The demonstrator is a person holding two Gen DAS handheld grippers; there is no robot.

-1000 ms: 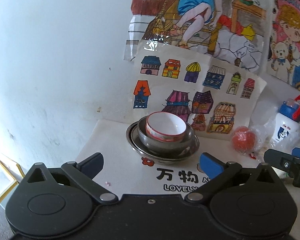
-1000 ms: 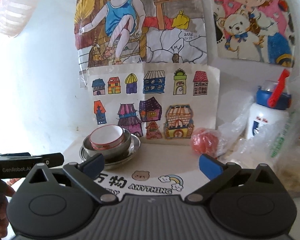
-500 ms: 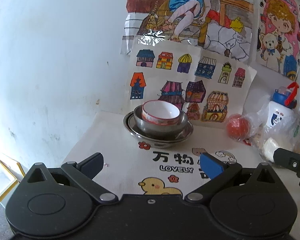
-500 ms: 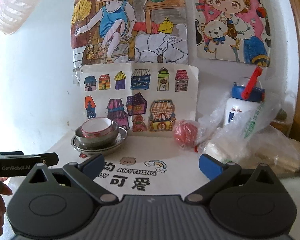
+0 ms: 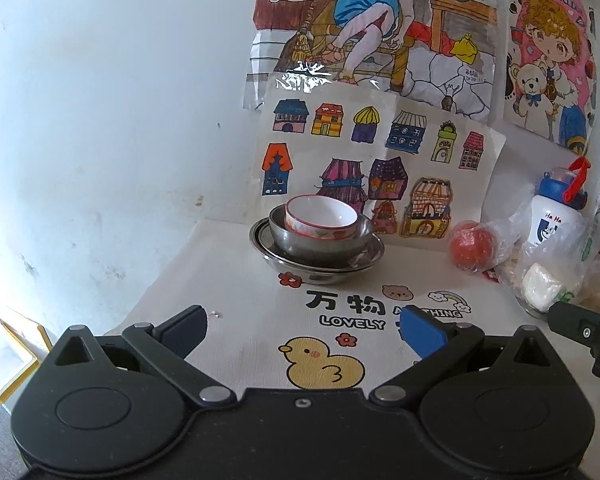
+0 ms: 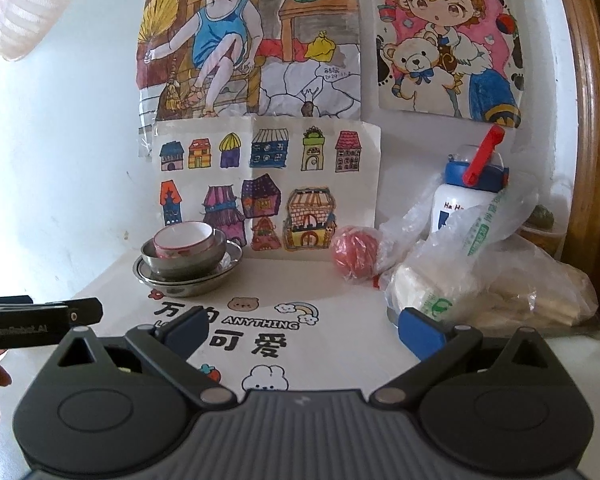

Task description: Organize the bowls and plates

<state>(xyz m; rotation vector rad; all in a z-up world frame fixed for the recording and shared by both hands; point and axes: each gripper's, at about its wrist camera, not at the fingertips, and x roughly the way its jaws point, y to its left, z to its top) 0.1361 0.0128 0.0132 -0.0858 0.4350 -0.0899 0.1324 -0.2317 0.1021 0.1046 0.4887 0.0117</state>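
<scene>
A white ceramic bowl with a red rim (image 5: 321,216) (image 6: 184,239) sits nested in a steel bowl (image 5: 320,240) (image 6: 184,262), which stands on a steel plate (image 5: 316,266) (image 6: 188,278) at the back of the table by the wall. My left gripper (image 5: 304,330) is open and empty, well short of the stack. My right gripper (image 6: 302,330) is open too, holding nothing, and sits back from the stack and to its right. The left gripper's body shows at the left edge of the right wrist view.
A red ball in plastic (image 5: 470,245) (image 6: 356,254), a white bottle with a blue lid (image 5: 556,216) (image 6: 466,196) and plastic bags of food (image 6: 496,280) crowd the right side. Drawings hang on the wall behind. The printed tablecloth (image 5: 340,320) lies in front of the stack.
Both grippers have drawn back from the stack, which looks smaller and farther now. More of the tablecloth and the bags on the right has come into view.
</scene>
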